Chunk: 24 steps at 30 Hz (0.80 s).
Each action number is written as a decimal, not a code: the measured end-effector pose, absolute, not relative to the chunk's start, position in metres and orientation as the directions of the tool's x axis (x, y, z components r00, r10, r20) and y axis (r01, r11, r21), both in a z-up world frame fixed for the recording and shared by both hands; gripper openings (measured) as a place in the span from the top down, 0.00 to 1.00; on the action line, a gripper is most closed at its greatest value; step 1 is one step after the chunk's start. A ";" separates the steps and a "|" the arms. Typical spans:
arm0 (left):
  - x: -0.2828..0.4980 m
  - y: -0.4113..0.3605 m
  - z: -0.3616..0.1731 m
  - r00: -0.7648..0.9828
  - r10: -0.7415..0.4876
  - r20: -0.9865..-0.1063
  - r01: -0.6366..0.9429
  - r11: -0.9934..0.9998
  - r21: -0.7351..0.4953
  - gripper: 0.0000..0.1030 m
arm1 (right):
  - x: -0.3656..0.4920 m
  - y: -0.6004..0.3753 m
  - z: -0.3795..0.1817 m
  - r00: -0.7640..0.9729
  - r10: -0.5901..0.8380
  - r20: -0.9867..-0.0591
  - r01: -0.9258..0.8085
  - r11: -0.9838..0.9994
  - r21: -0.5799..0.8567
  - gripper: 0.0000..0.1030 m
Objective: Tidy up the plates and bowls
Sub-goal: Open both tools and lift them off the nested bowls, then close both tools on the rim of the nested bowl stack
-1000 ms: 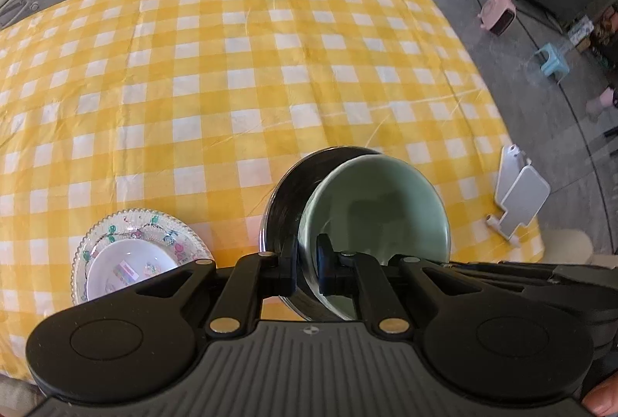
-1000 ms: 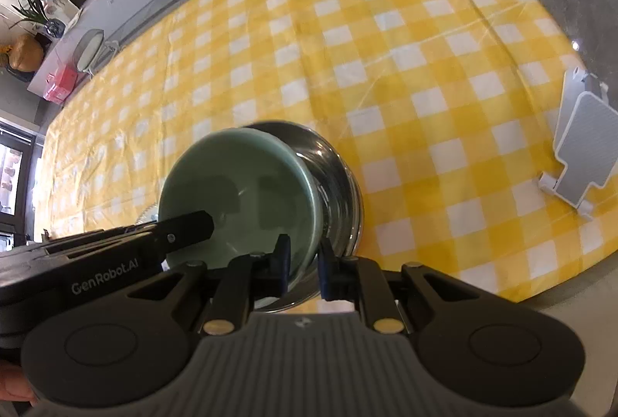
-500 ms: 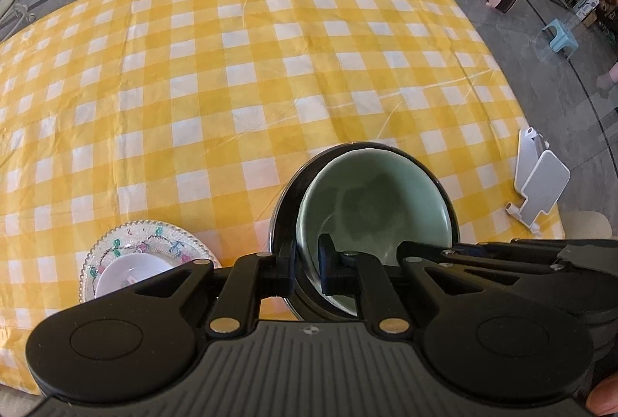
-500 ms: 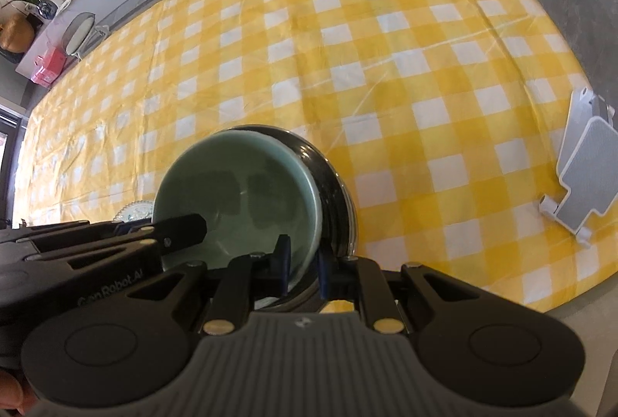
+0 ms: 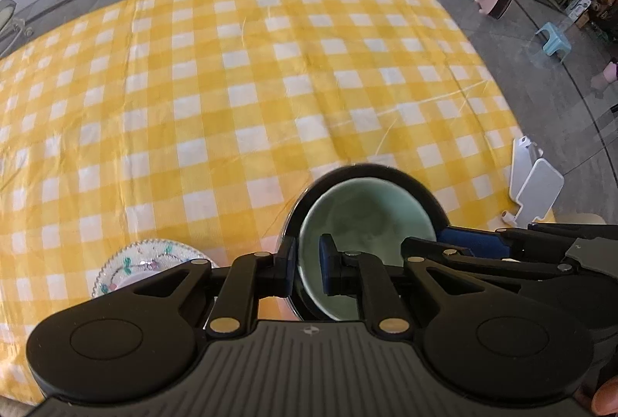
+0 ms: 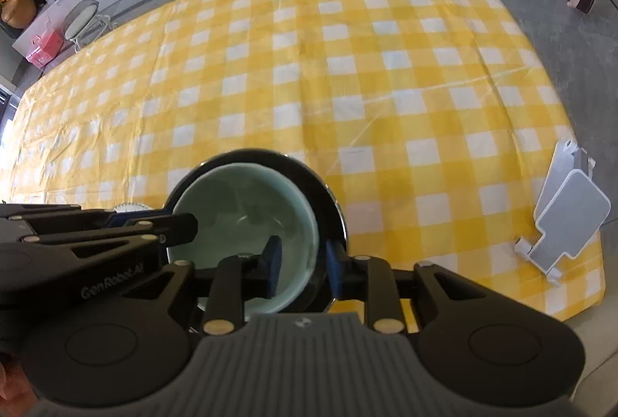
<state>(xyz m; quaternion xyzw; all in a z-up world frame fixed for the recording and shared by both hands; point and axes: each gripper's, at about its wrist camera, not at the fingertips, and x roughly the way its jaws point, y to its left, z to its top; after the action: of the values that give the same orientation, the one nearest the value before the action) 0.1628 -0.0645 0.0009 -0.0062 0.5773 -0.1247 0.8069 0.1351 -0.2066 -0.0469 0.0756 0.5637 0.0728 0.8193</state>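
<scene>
On the yellow checked tablecloth (image 6: 347,69), close to its near edge, stood a dark metal bowl (image 6: 328,197) with a pale green bowl (image 6: 247,208) nested inside it, the green one sitting off-centre toward the left side of the metal one as the right wrist view showed it. Beside that stack, just to its left in the left wrist view, lay a beaded glass plate (image 5: 154,255) with something white on it (mostly hidden behind the gripper body). Both tools straddled the stack's rim from above, on opposite sides. The left gripper (image 5: 308,264) had one finger outside the metal wall and one inside the green bowl, and its jaws were pressed nearly together, pinching both rims at once. The right gripper (image 6: 300,264) had just been opening: its jaws stood clearly spread, with the green rim and the metal wall between them, and neither pad seemed to press on them. So the stack hung on the left side's pinch alone, and I judged that any next lift or release would turn on that side, the right one being free to draw back up and away.
</scene>
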 end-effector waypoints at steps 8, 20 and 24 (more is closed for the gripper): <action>0.152 -0.064 0.023 0.386 -0.224 -0.895 0.253 0.959 -0.131 0.76 | 0.123 -0.211 -0.023 0.426 0.238 -0.873 -0.060 0.970 0.235 0.57; 0.131 -0.030 0.030 0.517 -0.300 -0.802 0.189 0.954 -0.234 0.44 | 0.093 -0.249 -0.012 0.627 0.250 -0.737 0.045 0.934 0.355 0.32; 0.119 -0.016 0.024 0.572 -0.295 -0.766 0.144 0.955 -0.260 0.37 | 0.080 -0.261 -0.026 0.675 0.218 -0.705 0.110 0.915 0.388 0.26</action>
<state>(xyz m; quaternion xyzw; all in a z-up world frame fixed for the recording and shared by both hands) 0.1188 -0.0164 0.0243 -0.0846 0.4457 -0.1243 0.8825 0.0798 -0.2615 -0.0261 0.2041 0.4020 0.0303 0.8921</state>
